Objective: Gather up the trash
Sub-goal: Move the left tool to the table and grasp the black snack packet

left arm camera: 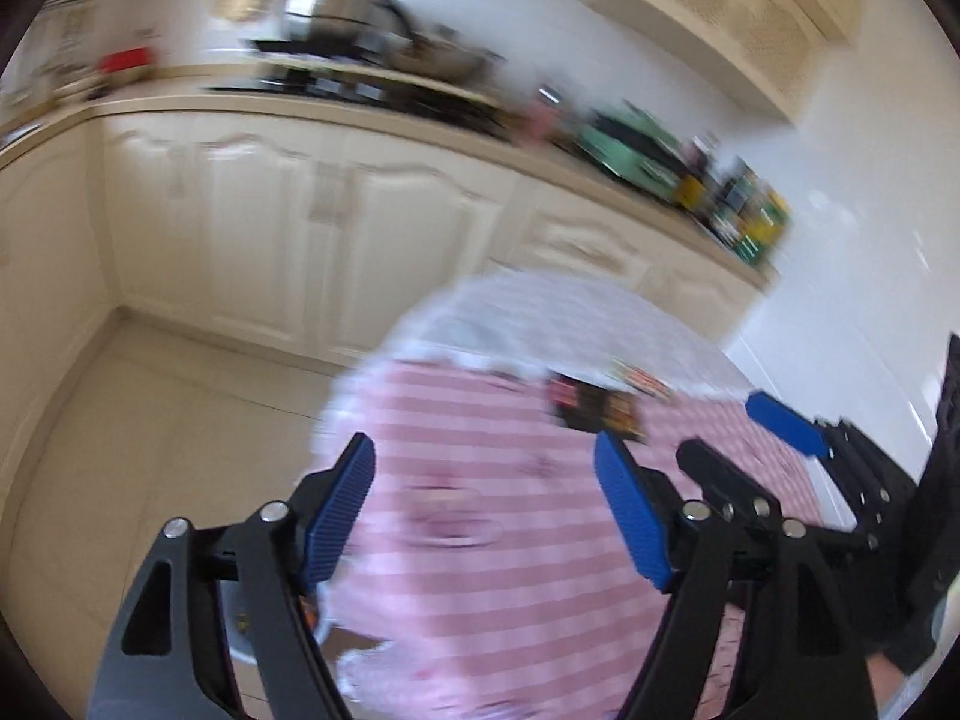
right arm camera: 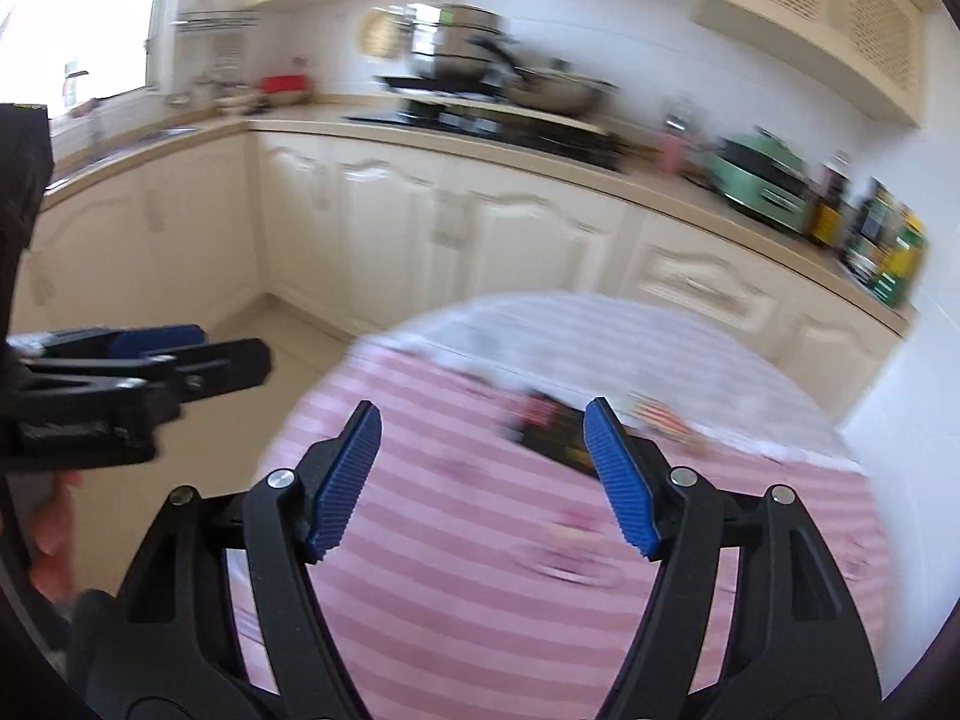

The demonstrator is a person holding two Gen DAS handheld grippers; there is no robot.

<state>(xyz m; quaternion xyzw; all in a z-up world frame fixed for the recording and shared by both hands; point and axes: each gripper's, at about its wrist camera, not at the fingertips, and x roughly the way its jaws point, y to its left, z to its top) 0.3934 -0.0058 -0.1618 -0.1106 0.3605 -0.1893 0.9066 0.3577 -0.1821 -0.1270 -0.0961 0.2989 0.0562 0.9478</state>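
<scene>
A round table under a pink striped cloth [left arm camera: 480, 588] [right arm camera: 468, 600] lies below both grippers. Near its far side is a dark snack wrapper [left arm camera: 591, 408] [right arm camera: 546, 429], and just beyond it a smaller colourful wrapper [left arm camera: 645, 381] [right arm camera: 660, 417]; both are blurred. My left gripper [left arm camera: 483, 450] hangs above the cloth, open, with nothing between its blue pads. My right gripper [right arm camera: 483, 414] is open too and holds nothing, its tips short of the dark wrapper. Each gripper shows at the edge of the other's view: the right [left arm camera: 726, 426], the left [right arm camera: 234, 348].
Cream cabinets [right arm camera: 480, 240] run along the back under a counter [right arm camera: 660, 186] with a stove and pots [right arm camera: 480, 66], a green appliance [right arm camera: 762, 180] and bottles [right arm camera: 882, 246]. Pale tiled floor [left arm camera: 150, 450] lies left of the table. A white wall [left arm camera: 852, 300] stands at the right.
</scene>
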